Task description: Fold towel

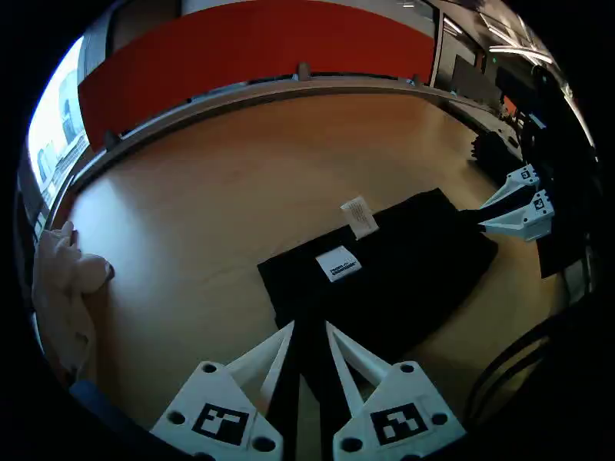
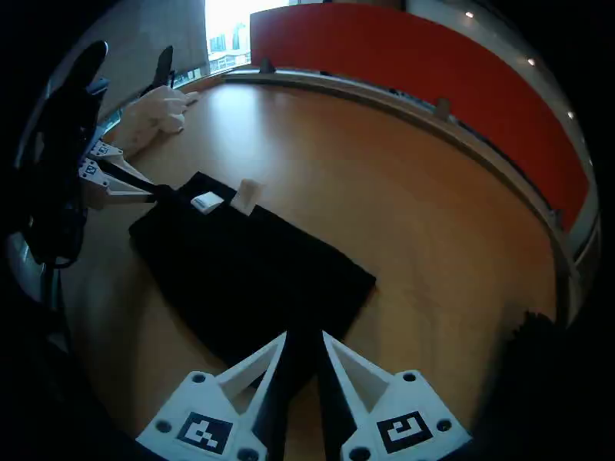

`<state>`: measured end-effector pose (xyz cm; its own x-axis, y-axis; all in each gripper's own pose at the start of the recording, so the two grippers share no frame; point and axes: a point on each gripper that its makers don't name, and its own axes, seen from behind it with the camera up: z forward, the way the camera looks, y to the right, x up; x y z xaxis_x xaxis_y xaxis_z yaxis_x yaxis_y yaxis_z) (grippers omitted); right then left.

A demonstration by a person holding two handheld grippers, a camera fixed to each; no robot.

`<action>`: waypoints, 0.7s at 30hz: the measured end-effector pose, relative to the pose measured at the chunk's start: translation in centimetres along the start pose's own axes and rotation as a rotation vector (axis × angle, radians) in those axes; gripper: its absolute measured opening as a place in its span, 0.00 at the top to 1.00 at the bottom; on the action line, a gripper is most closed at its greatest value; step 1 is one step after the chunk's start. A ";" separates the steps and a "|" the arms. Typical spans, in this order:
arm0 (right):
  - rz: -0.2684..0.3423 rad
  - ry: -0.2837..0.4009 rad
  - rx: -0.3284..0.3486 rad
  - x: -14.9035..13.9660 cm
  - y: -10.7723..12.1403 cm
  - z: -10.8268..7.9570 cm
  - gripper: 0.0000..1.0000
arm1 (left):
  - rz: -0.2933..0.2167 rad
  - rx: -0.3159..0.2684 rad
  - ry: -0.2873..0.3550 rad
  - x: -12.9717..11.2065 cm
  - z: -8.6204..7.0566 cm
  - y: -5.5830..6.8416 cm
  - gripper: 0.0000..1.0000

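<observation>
A black towel (image 1: pixel 400 261) lies flat on the wooden table (image 1: pixel 231 177), folded into a rough rectangle, with two white tags (image 1: pixel 338 263) near one edge. My left gripper (image 1: pixel 310 332) is shut on the towel's near corner, black cloth running between its fingers. At the far right corner, the right gripper (image 1: pixel 486 216) pinches the cloth. In the right gripper view the same towel (image 2: pixel 246 269) spreads ahead; my right gripper (image 2: pixel 304 336) is shut on its near corner, and the left gripper (image 2: pixel 157 192) holds the far left corner beside the tags (image 2: pixel 207 202).
A cream cloth (image 1: pixel 65 284) lies bunched at the table's left edge, also the cream cloth (image 2: pixel 154 111). A red partition (image 1: pixel 254 61) runs behind the table's raised rim. A dark pile (image 1: pixel 492 150) sits at the far right; a dark fuzzy pile (image 2: pixel 530 338) sits near my right gripper.
</observation>
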<state>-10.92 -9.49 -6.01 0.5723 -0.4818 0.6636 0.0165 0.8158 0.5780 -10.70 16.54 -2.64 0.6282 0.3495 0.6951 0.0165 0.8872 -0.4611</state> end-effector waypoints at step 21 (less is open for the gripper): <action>-0.046 -0.009 -0.093 0.5 2.7 1.2 0.37 | 0.041 0.060 -0.011 0.5 1.2 -1.8 0.62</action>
<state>-11.54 -7.92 -3.59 0.5614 -0.5220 0.6421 0.1187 0.8187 0.5618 -11.36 15.49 -0.76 0.6186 0.3887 0.6828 -0.0560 0.8887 -0.4551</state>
